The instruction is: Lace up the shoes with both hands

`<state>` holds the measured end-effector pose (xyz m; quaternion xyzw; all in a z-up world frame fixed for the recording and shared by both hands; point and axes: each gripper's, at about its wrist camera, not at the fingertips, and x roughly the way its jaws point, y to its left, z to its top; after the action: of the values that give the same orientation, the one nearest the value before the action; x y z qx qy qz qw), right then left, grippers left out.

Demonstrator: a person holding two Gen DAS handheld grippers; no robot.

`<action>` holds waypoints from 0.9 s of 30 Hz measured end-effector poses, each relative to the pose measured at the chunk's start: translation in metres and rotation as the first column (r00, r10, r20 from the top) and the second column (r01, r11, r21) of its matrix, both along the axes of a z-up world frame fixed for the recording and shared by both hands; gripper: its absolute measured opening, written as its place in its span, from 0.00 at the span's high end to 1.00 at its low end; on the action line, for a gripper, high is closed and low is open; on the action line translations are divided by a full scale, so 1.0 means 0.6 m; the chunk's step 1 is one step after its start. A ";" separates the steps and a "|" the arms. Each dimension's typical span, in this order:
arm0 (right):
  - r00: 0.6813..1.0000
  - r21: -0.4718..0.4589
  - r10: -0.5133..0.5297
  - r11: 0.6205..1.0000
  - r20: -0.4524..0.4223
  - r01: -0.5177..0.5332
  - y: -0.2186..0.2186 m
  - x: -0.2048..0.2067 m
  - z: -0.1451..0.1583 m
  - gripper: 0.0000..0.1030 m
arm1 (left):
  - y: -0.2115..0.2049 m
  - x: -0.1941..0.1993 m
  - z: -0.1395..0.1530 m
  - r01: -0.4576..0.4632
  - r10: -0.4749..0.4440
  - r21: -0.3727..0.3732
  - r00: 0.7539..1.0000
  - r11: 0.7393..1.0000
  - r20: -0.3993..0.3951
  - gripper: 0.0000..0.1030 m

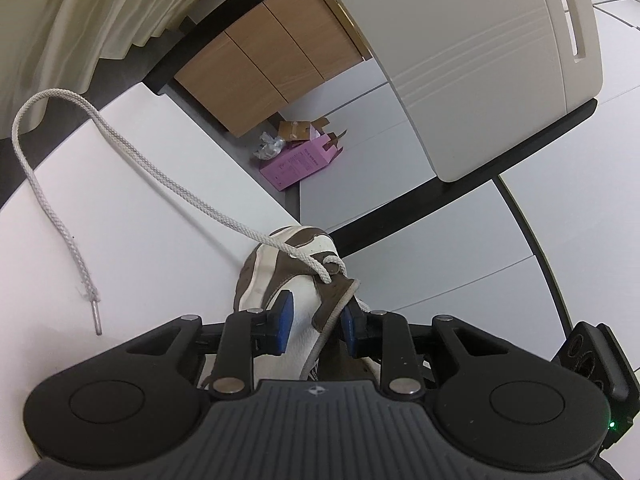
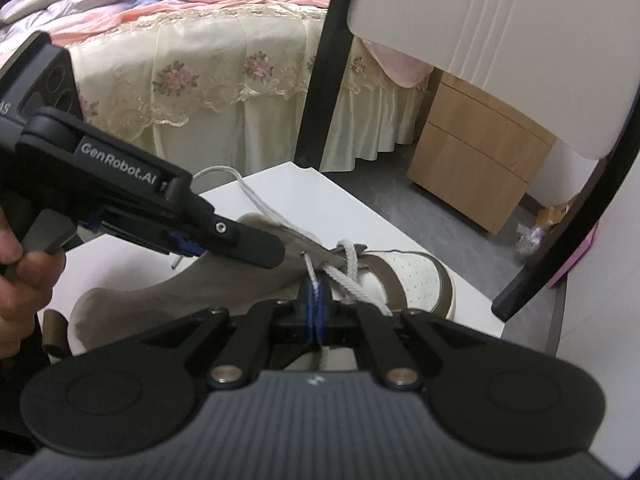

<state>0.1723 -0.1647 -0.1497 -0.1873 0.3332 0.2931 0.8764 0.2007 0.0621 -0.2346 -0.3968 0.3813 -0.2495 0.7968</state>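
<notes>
Shoe (image 1: pixel 280 280) clamped in tilted left gripper (image 1: pixel 316 320), right gripper (image 2: pixel 316 304) pinching lace (image 2: pixel 352 276)

shoe (image 2: pixel 404 280) sits on the table (image 2: pixel 360 216), lace (image 1: pixel 132 152) trailing off across the tabletop. chair (image 2: pixel 500 40) just behind, bed (image 2: pixel 208 80) and drawers (image 2: pixel 476 168) further back.

You have a white table (image 1: pixel 132 208) under the work, its corner toward the bed. On it lies the brown-and-white shoe (image 2: pixel 404 280), toe toward the table's far edge. The shoe's white lace (image 1: pixel 120 140) loops loose across the bare top, its metal tip (image 1: pixel 95 318) resting on the surface.
</notes>
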 end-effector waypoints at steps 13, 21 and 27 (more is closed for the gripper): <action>0.999 0.056 -0.031 0.998 -0.018 0.032 0.004 0.006 -0.002 0.97 | -0.015 -0.004 0.021 0.055 -0.063 0.128 0.996 0.990 0.059 0.72; 1.000 0.057 -0.030 0.998 0.008 0.029 0.020 0.003 -0.002 0.97 | -0.012 -0.007 0.039 0.114 -0.135 0.184 0.985 0.976 0.106 0.70; 0.999 0.075 -0.052 0.996 0.013 0.050 0.017 0.005 -0.002 0.97 | 0.029 0.001 0.024 0.050 -0.048 -0.040 0.997 0.998 0.054 0.51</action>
<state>0.1754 -0.1543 -0.1506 -0.1481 0.3200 0.2814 0.8924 0.2015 0.0795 -0.2202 -0.3969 0.3642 -0.2872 0.7921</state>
